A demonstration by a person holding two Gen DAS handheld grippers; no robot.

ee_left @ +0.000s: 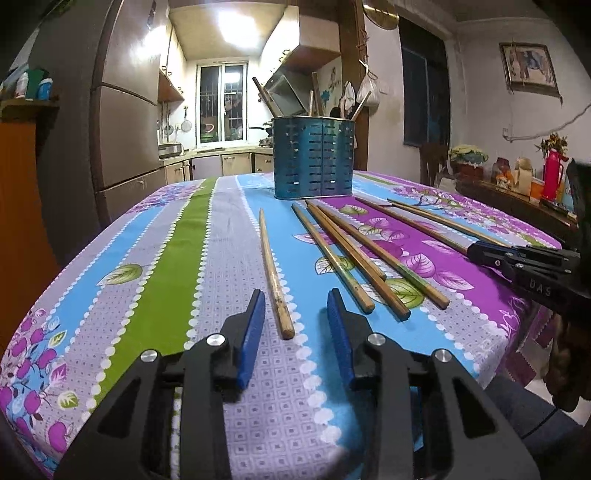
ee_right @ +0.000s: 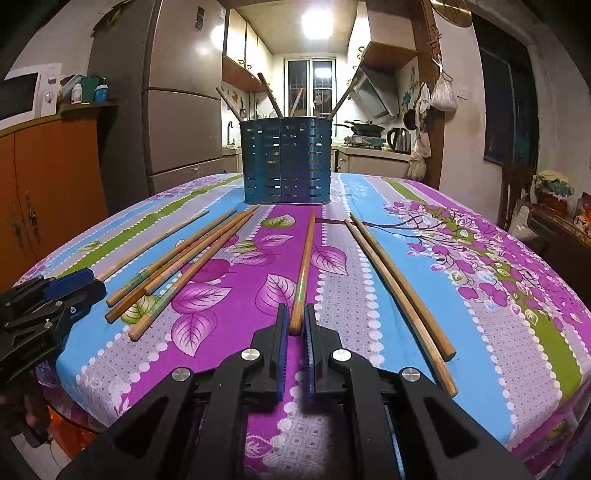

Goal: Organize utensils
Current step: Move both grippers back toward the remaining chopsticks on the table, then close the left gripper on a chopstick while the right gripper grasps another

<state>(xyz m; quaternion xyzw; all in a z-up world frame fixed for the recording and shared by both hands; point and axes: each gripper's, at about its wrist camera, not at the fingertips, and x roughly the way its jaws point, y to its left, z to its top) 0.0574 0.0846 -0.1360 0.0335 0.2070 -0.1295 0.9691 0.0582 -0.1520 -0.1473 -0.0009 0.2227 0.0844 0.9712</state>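
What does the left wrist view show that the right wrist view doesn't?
Left wrist only: the framed picture and red thermos, plus the left gripper open around a lone chopstick. Right wrist only: the microwave and kettle, plus the right gripper nearly shut on a chopstick. Both: the blue holder and the floral tablecloth.

Blue slotted holder (ee_right: 286, 162), purple-leaf striped tablecloth (ee_right: 480, 295)

A ceiling light (ee_right: 314, 17) glares above the barred window (ee_right: 311, 86) — fridge (ee_right: 177, 110) left, orange cabinet (ee_right: 48, 184) nearer.
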